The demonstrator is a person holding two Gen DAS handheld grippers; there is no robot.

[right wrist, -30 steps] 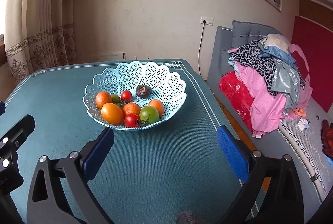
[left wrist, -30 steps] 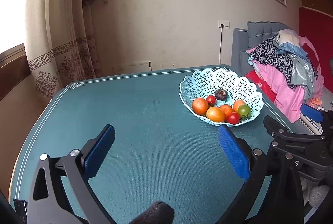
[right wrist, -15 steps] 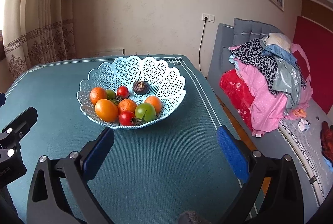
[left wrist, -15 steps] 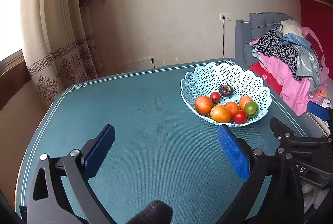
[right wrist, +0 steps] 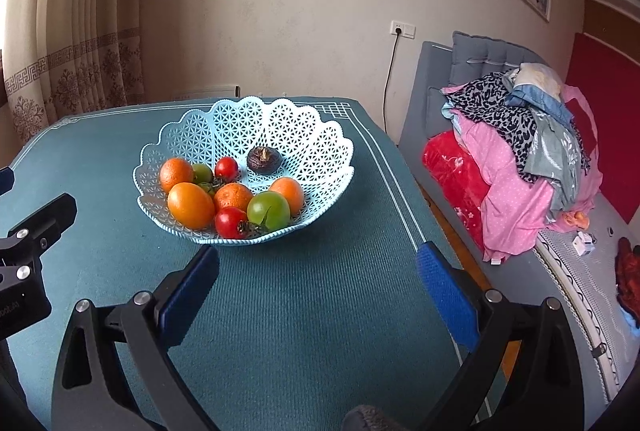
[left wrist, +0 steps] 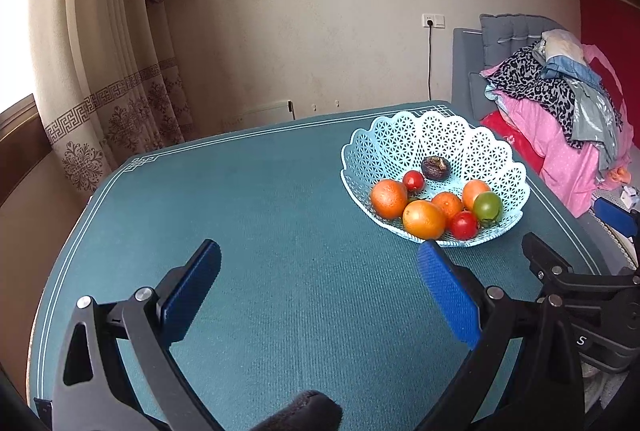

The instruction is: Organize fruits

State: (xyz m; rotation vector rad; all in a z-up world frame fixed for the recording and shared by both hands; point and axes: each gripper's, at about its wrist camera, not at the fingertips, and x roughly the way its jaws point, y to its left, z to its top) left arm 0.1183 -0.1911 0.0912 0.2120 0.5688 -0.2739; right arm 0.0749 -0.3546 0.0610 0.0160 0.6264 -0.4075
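Note:
A pale blue lattice basket (left wrist: 404,135) (right wrist: 304,127) stands on the teal table (left wrist: 280,231) (right wrist: 304,303). It holds several fruits: oranges (left wrist: 424,219) (right wrist: 191,205), red tomatoes (left wrist: 464,225) (right wrist: 230,222), a green tomato (left wrist: 487,207) (right wrist: 268,209) and a dark brown fruit (left wrist: 435,167) (right wrist: 263,159). My left gripper (left wrist: 318,273) is open and empty, left of and before the basket. My right gripper (right wrist: 318,273) is open and empty just in front of the basket.
A bed with a pile of pink and patterned clothes (right wrist: 520,143) (left wrist: 560,103) lies to the right of the table. Curtains (left wrist: 120,71) hang at the left. A cable (right wrist: 388,87) runs down the far wall.
Both grippers have moved forward toward the basket, which now looks larger and nearer in both views. Both stay open.

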